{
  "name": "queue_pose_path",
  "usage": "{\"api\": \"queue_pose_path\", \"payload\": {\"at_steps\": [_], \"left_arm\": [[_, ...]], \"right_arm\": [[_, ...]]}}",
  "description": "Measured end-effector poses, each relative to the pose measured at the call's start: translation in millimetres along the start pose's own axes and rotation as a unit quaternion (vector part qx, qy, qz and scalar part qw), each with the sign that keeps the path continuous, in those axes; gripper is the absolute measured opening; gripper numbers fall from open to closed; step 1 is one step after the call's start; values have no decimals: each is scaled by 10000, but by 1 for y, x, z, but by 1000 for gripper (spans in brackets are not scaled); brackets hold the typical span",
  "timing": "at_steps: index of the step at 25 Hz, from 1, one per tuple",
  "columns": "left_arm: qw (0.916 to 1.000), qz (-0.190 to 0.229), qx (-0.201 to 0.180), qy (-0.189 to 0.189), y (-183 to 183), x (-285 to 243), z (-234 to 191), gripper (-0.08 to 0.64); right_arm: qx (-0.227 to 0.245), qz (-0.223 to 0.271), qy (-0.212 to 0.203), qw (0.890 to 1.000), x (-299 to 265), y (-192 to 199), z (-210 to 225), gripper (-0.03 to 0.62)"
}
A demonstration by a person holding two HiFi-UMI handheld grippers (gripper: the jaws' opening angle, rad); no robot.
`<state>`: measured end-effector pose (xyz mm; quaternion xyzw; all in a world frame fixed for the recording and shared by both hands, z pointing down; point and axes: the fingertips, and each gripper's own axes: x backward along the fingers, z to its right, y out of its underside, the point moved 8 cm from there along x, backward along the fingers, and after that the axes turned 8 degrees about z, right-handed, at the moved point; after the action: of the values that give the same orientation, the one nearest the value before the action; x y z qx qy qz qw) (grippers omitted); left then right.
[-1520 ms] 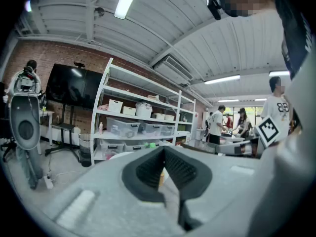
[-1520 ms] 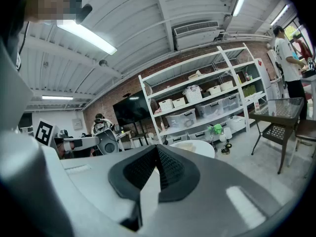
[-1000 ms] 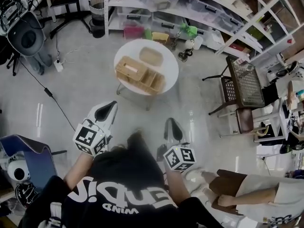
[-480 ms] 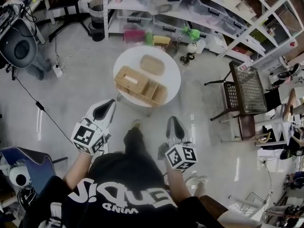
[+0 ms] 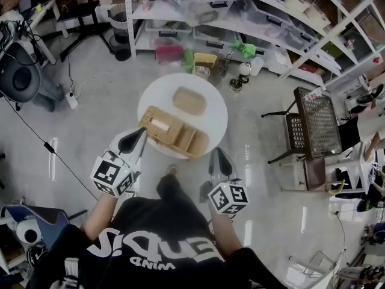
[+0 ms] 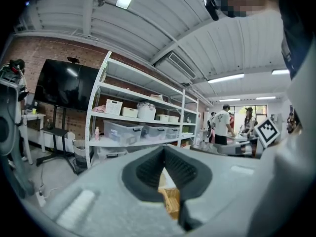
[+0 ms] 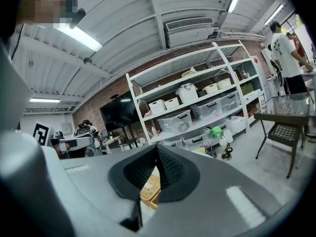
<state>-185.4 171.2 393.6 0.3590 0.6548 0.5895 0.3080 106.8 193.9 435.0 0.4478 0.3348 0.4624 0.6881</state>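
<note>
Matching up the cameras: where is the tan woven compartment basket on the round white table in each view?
Head view: tan woven compartment basket at centre, on the round white table.
Left gripper view: basket low centre, a sliver beyond the dark fingers' gap.
Right gripper view: basket low, left of centre, likewise beyond the fingers.
Shared landmark: white shelving rack with clear bins.

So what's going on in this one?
A person stands at a round white table with a claw in each hand. The left claw and right claw are both shut and empty, held by the table's near edge. On the table sit a wicker basket with compartments and a small wicker tray. Neither is gripped.
</note>
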Motion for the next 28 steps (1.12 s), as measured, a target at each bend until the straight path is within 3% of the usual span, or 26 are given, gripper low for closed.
{"api": "queue_pose_path", "payload": {"at_steps": [12,19,28], "left_arm": [[9996,-20,-169,-206,-16,-117,-42,0],[9992,-176,-325,-161,-13,-145,-48,2],[9988,-296,-379,85,-23,-179,-84,2]], "right_arm": [[-51,-119,-143,9998,-113,-37,73,-2],[-132,-206,-177,9995,-140,-33,88,-2],[-141,-135,109,9997,-163,-39,83,-2]]}}
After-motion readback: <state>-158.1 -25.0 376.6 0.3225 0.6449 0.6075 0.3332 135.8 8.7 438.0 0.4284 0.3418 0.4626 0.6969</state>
